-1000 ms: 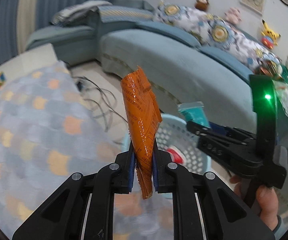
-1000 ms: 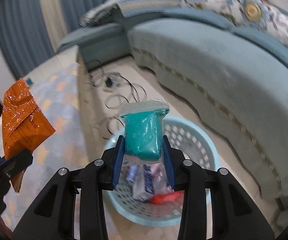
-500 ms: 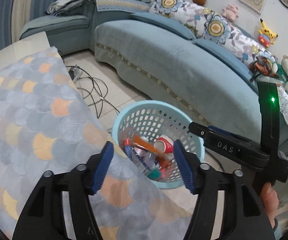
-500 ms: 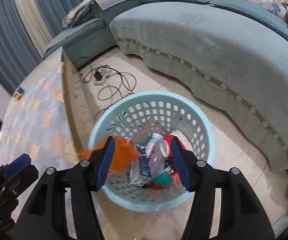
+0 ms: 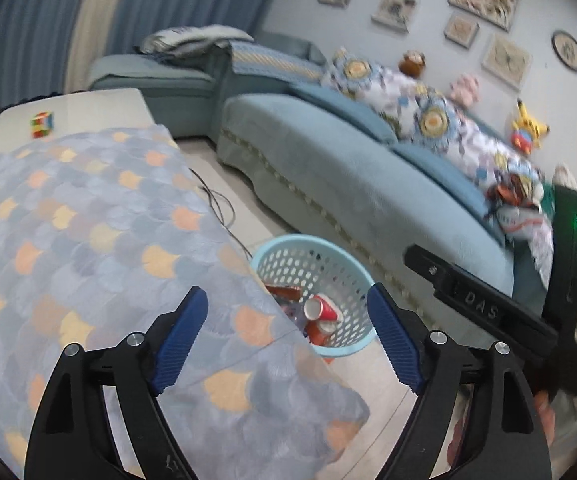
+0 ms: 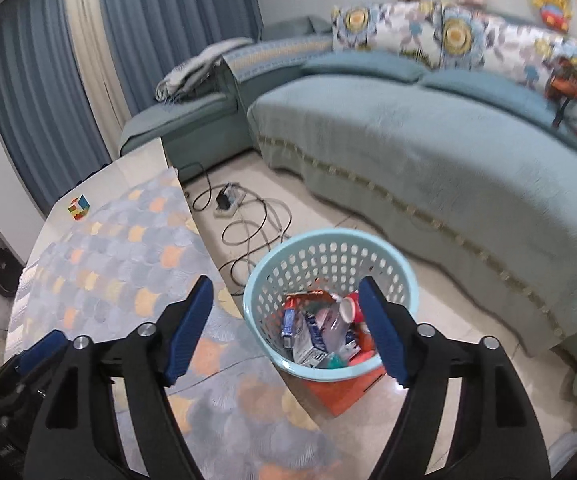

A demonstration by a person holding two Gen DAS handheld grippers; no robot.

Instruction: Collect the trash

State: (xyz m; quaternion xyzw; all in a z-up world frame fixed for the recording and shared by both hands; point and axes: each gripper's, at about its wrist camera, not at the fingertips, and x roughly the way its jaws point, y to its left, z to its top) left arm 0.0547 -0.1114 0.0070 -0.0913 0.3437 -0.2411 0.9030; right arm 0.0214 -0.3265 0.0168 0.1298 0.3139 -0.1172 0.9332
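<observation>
Both tongs released over the basket; trash dropped in.

A second ago the left gripper (image 5: 288,336) pinched an orange wrapper and the right gripper (image 6: 286,326) a teal bag; both sets of jaws have just been opening and now stand wide with nothing between them. Light blue perforated basket (image 6: 404,276), lower centre of the right wrist view, sits on the floor beside the table's scale-patterned cloth (image 6: 128,264). Inside: orange wrapper (image 6: 308,298) at the top of the heap, red-and-white cup (image 6: 350,306), cartons and a clear bottle, a scrap of teal (image 6: 330,360) at the near edge. In both views the heap shows in the gap between the blue pads, well below them. The right gripper's body shows at the right edge of the left wrist view, a hand (image 5: 544,420) under it.
</observation>
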